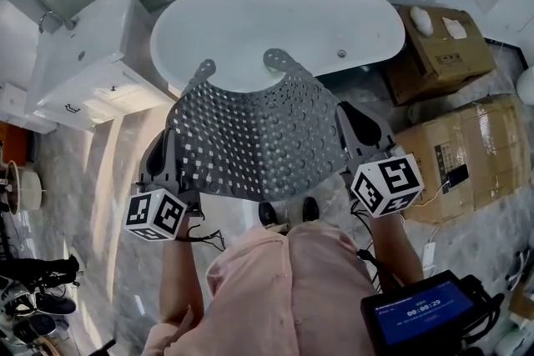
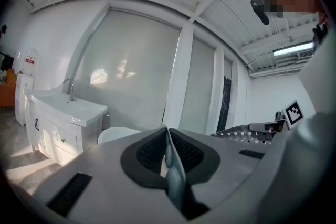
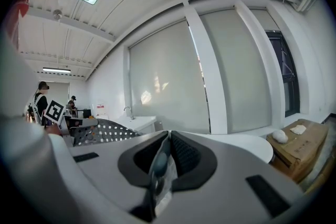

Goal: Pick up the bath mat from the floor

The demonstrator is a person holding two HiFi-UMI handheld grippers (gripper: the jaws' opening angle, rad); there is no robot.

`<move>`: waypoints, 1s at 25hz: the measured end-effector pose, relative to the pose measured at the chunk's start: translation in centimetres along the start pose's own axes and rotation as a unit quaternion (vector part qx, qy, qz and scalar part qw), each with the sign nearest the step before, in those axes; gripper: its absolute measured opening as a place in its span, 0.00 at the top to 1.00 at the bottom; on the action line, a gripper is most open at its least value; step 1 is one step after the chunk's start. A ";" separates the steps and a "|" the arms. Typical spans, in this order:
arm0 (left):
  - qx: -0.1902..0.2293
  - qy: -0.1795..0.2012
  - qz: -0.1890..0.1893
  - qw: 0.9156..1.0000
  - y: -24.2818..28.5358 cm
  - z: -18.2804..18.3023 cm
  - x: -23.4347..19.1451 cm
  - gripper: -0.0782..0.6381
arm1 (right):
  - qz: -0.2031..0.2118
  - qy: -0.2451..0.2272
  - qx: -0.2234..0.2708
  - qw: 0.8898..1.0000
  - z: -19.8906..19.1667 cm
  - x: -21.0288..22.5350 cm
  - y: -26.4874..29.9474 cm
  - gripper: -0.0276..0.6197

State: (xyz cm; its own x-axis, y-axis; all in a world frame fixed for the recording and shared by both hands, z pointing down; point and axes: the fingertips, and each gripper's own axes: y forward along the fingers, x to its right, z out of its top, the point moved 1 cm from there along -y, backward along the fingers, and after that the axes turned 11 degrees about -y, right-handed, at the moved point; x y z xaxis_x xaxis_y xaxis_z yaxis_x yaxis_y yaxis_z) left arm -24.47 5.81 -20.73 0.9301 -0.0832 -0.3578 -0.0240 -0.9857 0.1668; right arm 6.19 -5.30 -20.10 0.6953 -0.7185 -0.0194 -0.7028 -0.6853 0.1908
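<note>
As your left tool (image 2: 169,165) and right tool (image 3: 157,165) clamp edges of the bath mat (image 1: 259,137), it hangs off the floor (image 1: 108,179); pick-up appears complete.

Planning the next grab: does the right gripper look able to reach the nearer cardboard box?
Probably not yet: the right gripper has its jaws shut on the bath mat, though nothing blocks its path to the cardboard box.

It was a bathroom set up inside a larger white workspace. A white oval freestanding bathtub (image 1: 275,29) stood beside a white vanity cabinet (image 1: 88,67) with a chrome tap (image 2: 70,89) on a pale marble-tiled floor (image 1: 100,188). Brown cardboard boxes (image 1: 442,54) lay nearby, and pale roller blinds (image 3: 168,86) covered tall windows under a white beamed ceiling (image 3: 152,2).
</note>
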 end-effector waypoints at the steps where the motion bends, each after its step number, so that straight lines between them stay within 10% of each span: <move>1: 0.001 0.000 0.000 1.000 0.0 0.1 0.0 0.84 | 0.000 -0.001 0.001 1.000 0.0 0.0 0.0 0.91; 25: 0.000 -0.010 -0.004 1.000 0.1 -0.8 0.2 0.84 | -0.008 -0.008 -0.001 1.000 -0.3 0.0 -0.3 0.91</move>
State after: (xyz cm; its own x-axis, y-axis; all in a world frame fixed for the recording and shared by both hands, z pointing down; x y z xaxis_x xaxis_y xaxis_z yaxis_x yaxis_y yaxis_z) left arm -23.98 5.76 -20.06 0.9230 -0.0773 -0.3769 -0.0157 -0.9864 0.1639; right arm 6.48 -5.04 -19.86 0.7045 -0.7087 -0.0377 -0.6908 -0.6970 0.1921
